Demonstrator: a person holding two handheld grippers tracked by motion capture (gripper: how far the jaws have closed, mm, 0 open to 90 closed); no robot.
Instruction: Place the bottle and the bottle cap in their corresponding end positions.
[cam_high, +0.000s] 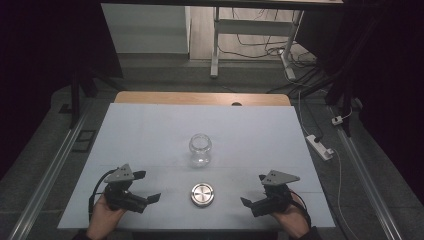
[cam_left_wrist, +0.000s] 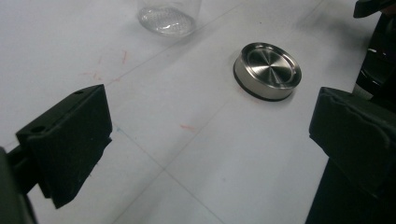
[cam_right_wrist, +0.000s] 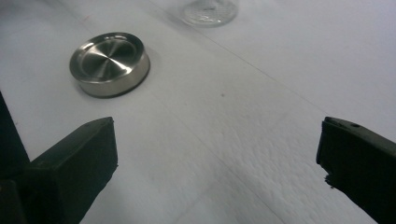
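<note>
The left hand (cam_high: 102, 220) comes in over the near edge of the tabletop (cam_high: 150, 130), close to the near left corner. It holds the left gripper (cam_high: 145, 195), which rests low over the white surface with its jaws spread wide and nothing between them. The grey plate (cam_high: 121, 173) sits on top of it. In the left gripper view the two black jaws stand far apart, with bare white surface between them and a few faint red marks (cam_left_wrist: 189, 128) on it.

The metal lid (cam_high: 202, 194) lies flat on the tabletop near the middle of the near edge, between the two grippers and apart from both. It is round, with a brushed steel top and a dark ring under its rim, seen in the left gripper view (cam_left_wrist: 267, 71) and the right gripper view (cam_right_wrist: 110, 63).

The glass jar (cam_high: 200, 149) stands upright beyond the lid, about the centre of the tabletop, mouth open upward. It is clear and looks empty. Jar and lid are near one another but do not touch.

The right hand (cam_high: 292, 220) comes in over the near edge by the near right corner. It holds the right gripper (cam_high: 252, 197), jaws likewise spread wide and holding nothing, pointing toward the lid. In the right gripper view only white surface lies between the jaws.
</note>
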